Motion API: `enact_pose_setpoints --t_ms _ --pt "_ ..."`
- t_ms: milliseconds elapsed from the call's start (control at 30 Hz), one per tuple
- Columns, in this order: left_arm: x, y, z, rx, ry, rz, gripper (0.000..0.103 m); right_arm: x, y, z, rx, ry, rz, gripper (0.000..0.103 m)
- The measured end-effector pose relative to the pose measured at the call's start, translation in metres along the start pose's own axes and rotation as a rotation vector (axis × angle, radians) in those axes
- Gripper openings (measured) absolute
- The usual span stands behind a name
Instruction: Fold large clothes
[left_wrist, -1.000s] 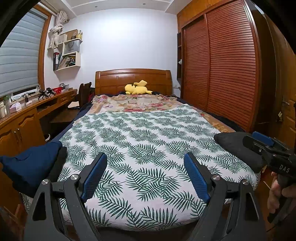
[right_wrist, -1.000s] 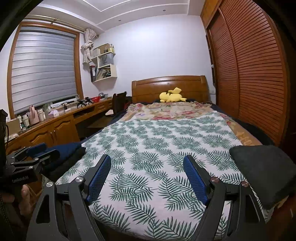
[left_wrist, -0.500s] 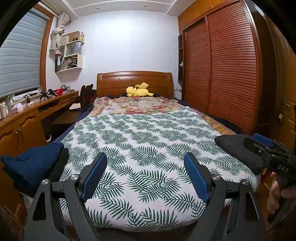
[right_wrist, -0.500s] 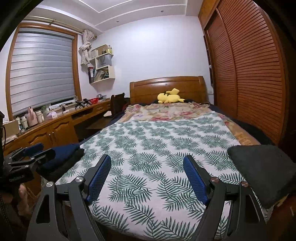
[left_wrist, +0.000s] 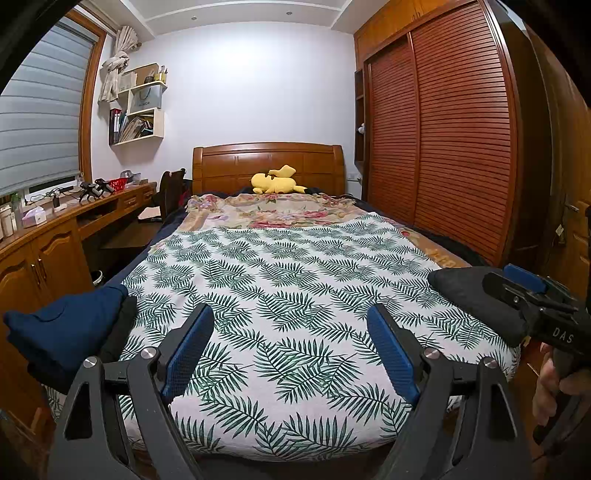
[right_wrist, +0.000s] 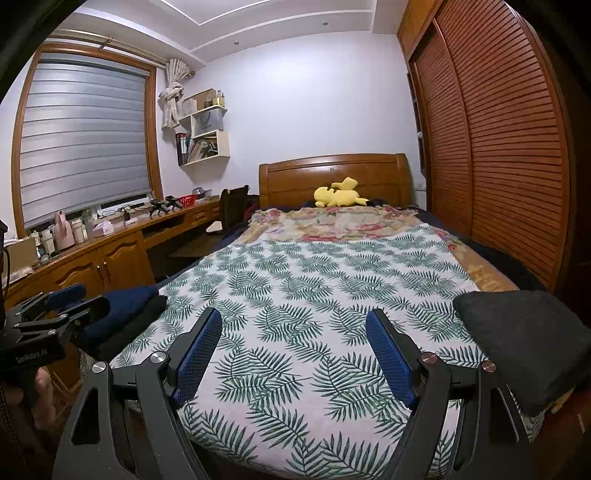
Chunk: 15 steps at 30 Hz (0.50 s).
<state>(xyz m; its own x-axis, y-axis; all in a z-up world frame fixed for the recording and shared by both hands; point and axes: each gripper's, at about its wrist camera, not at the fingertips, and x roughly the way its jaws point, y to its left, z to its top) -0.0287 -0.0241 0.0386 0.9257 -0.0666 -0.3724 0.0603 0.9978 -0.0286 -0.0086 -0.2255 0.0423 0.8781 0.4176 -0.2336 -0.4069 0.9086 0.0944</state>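
A navy folded garment (left_wrist: 66, 328) lies on a black one at the bed's near left corner; it also shows in the right wrist view (right_wrist: 125, 306). A dark grey folded garment (left_wrist: 469, 295) lies at the near right corner, also in the right wrist view (right_wrist: 528, 339). My left gripper (left_wrist: 290, 350) is open and empty above the foot of the bed. My right gripper (right_wrist: 293, 350) is open and empty there too. Each gripper shows at the edge of the other's view: the right (left_wrist: 532, 295), the left (right_wrist: 55, 306).
The bed carries a palm-leaf sheet (left_wrist: 288, 280), a floral blanket (left_wrist: 273, 214) and a yellow plush toy (left_wrist: 275, 181) by the headboard. A wooden desk with cabinets (right_wrist: 92, 254) runs along the left. A louvred wardrobe (left_wrist: 443, 147) stands on the right.
Both views have tilted slightly upward and shifted a little; the grippers stay open and the garments have not moved.
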Motion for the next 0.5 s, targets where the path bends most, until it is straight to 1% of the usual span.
enact_pose_setpoints --t_ms 500 --pt "-0.0022 -0.0006 0.0009 0.004 -0.002 0.003 0.085 -0.0003 -0.0025 -0.001 -0.009 -0.007 0.0 0.082"
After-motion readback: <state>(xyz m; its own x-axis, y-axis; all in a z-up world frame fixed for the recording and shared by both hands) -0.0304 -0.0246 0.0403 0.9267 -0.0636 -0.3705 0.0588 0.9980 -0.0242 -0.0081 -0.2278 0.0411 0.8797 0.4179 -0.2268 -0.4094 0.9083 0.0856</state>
